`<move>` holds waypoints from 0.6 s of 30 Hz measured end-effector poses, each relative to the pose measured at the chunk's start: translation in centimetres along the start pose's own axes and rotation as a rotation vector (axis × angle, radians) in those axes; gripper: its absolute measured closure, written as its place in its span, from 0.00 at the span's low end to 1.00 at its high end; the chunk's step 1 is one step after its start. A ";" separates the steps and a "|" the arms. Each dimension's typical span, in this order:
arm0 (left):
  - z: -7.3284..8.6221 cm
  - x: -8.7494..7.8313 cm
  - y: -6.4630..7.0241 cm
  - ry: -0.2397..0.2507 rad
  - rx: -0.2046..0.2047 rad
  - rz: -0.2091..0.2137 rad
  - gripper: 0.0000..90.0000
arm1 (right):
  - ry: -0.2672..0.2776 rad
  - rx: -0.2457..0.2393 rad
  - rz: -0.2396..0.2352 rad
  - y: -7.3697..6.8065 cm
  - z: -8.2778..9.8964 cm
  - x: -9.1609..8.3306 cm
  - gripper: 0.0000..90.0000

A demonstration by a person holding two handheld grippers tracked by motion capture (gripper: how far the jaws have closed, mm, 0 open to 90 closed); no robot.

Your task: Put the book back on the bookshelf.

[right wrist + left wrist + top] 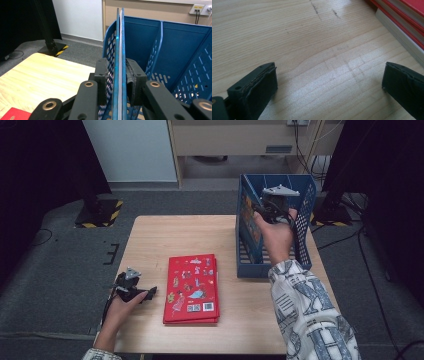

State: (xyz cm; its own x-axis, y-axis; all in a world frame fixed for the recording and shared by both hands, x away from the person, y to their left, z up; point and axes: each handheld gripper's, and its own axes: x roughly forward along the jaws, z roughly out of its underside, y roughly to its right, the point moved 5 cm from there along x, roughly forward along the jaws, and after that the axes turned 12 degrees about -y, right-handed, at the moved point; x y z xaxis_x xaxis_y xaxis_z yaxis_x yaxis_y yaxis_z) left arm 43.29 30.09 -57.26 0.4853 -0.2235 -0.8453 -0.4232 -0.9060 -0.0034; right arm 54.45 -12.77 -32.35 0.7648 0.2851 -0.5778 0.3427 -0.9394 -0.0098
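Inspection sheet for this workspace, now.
Surface: wooden table, a few dark marks.
Job's things: stack of red books lying flat mid-table; blue rack at the far right; thin book standing on edge by the rack's left wall.
Clutter: nothing seen.
Tongs: left tongs open over bare wood; right tongs narrowly straddling the thin book, contact unclear.
Cables: floor cables on the right.
Surroundings: grey carpet, striped stand base.

red book (192, 289) cover, right of the left gripper (145, 294): QR code and barcode labels, unreadable
blue rack (304, 215): no legible text
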 end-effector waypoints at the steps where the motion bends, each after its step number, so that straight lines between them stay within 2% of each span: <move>1: 0.0 0.0 0.0 0.000 0.000 0.000 0.00 | -0.011 0.000 -0.003 0.0 -0.1 0.1 0.80; 9: 0.0 0.0 0.0 0.000 0.003 0.001 0.00 | -0.047 -0.003 0.001 0.1 -0.3 0.5 0.82; 18: 0.0 0.0 0.1 -0.001 0.005 0.002 0.00 | -0.058 0.008 -0.001 0.0 -0.3 0.4 0.87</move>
State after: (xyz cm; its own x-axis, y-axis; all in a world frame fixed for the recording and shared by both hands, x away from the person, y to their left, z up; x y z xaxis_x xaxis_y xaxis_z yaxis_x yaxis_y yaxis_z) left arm 43.29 29.96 -57.26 0.4838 -0.2249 -0.8458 -0.4277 -0.9039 -0.0042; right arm 54.96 -12.58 -32.31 0.7317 0.2748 -0.6238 0.3388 -0.9407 -0.0171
